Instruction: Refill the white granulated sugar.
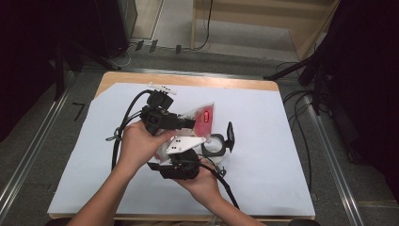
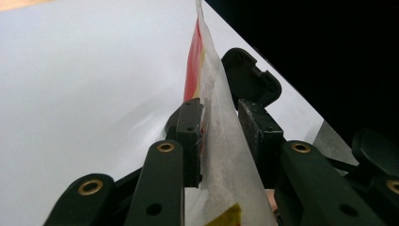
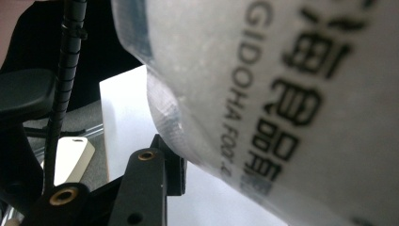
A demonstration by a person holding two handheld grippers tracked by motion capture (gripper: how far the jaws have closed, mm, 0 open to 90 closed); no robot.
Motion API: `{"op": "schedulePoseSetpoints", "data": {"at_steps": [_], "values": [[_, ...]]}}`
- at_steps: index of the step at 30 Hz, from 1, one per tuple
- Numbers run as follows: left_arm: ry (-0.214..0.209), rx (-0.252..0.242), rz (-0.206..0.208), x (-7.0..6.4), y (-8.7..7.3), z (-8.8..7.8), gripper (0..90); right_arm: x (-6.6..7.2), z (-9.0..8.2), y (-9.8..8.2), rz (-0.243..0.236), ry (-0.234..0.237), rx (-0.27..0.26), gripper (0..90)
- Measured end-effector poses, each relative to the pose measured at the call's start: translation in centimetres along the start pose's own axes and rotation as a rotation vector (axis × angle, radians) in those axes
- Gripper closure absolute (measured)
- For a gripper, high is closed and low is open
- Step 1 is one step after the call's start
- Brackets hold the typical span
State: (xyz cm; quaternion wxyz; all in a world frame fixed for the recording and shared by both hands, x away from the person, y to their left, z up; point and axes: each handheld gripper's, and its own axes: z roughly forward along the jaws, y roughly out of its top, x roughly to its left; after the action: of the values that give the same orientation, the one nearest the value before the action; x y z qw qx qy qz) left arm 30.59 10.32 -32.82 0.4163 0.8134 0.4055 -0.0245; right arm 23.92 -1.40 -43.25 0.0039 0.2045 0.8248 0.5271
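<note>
since the pouch (image 1: 200,120) is a thin translucent plastic bag with a red panel and printed lettering, it looks light, limp and rather slick, likely to sag or twist wherever it is not supported. it is held up off the white sheet (image 1: 263,117) near the middle of the table (image 1: 188,80), between the two hands.

the left gripper (image 2: 220,136) has the flat edge of the pouch running between its jaws; one pad touches the film and the other stands just beside it, so whether it truly pinches i cannot tell. the right gripper (image 3: 176,172) sits under the lettered side of the pouch, with one jaw in sight close beside the film; whether it grips i cannot tell.

the flat sealed margins seem the best places to hold, since the film there lies doubled and stiffer; the puffed middle would probably slide or crumple.

just right of the pouch, a round clear jar (image 1: 214,145) with a black flip lid (image 1: 230,135) rests on the sheet.
</note>
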Motion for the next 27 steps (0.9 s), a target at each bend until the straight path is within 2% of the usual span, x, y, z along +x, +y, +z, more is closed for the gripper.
{"op": "schedulePoseSetpoints", "data": {"at_steps": [5, 11, 15, 20, 22, 27], "values": [[0.006, -0.008, -0.008, 0.1, -0.1, 0.0, 71.6, -0.2, 0.3, 0.0, 0.001, 0.004, -0.007, 62.6], [-0.019, -0.061, -0.014, -0.2, 0.0, -0.2, 71.5, -0.2, 0.0, 0.2, -0.003, -0.001, -0.019, 62.6], [-0.018, -0.046, -0.009, -0.2, 0.1, -0.2, 71.7, -0.1, -0.2, 0.2, -0.005, 0.001, -0.02, 62.5], [0.007, -0.03, 0.027, -0.4, -0.4, -0.3, 71.9, 0.0, 0.0, 0.1, -0.018, 0.004, -0.007, 62.5], [0.014, -0.035, 0.027, -0.3, -0.7, -0.3, 72.3, 0.1, 0.2, -0.1, -0.025, -0.001, 0.005, 62.5], [-0.001, -0.046, 0.014, 0.1, -1.3, -0.5, 72.6, 0.3, 0.6, -0.3, -0.039, -0.003, 0.017, 62.6]]}}
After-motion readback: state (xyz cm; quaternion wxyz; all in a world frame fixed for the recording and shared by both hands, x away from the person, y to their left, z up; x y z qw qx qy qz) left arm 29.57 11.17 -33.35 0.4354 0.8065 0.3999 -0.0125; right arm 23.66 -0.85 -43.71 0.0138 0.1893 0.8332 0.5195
